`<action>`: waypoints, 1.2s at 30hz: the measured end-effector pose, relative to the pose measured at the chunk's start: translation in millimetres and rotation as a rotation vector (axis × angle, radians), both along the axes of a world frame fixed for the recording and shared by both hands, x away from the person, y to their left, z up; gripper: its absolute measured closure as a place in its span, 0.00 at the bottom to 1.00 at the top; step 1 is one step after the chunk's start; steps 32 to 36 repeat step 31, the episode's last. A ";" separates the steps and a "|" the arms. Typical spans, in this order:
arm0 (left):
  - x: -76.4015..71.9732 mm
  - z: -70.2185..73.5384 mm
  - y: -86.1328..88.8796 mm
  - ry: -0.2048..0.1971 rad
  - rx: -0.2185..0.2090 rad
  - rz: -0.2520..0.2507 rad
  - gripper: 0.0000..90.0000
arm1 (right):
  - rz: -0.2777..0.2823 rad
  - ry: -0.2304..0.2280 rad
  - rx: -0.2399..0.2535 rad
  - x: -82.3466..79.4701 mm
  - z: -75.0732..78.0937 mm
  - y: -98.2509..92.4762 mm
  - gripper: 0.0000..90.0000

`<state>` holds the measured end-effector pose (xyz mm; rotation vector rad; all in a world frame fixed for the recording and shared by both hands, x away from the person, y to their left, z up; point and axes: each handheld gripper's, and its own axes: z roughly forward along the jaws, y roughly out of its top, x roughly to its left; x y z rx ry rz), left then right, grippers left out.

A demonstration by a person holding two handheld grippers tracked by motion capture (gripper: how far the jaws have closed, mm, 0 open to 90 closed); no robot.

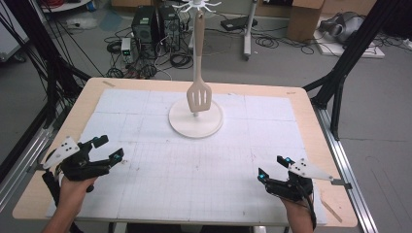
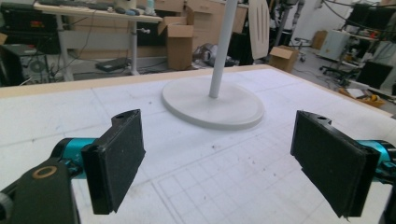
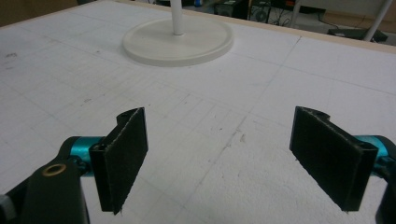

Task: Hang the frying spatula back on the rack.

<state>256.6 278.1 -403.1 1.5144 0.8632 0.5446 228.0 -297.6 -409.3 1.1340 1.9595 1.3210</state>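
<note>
Both grippers empty, jaws apart | spatula [image 1: 199, 95] hangs well beyond them

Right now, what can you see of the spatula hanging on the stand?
The spatula is beige, looks like wood or plastic, and has a long straight handle and a flat slotted blade. It hangs upright from a hook at the top of the white stand, blade down, just above the round base and close beside the pole. Neither gripper touches it.
</note>
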 end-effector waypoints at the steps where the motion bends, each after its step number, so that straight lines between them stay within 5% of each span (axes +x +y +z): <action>1: -1.2 -1.8 -0.7 0.004 0.001 -0.001 0.21 | 0.002 -0.010 0.000 0.2 -0.4 -0.9 0.20; 36: -9.6 -17.0 13.3 0.025 0.019 0.009 0.22 | -0.022 -0.026 0.004 -3.1 1.5 2.0 0.20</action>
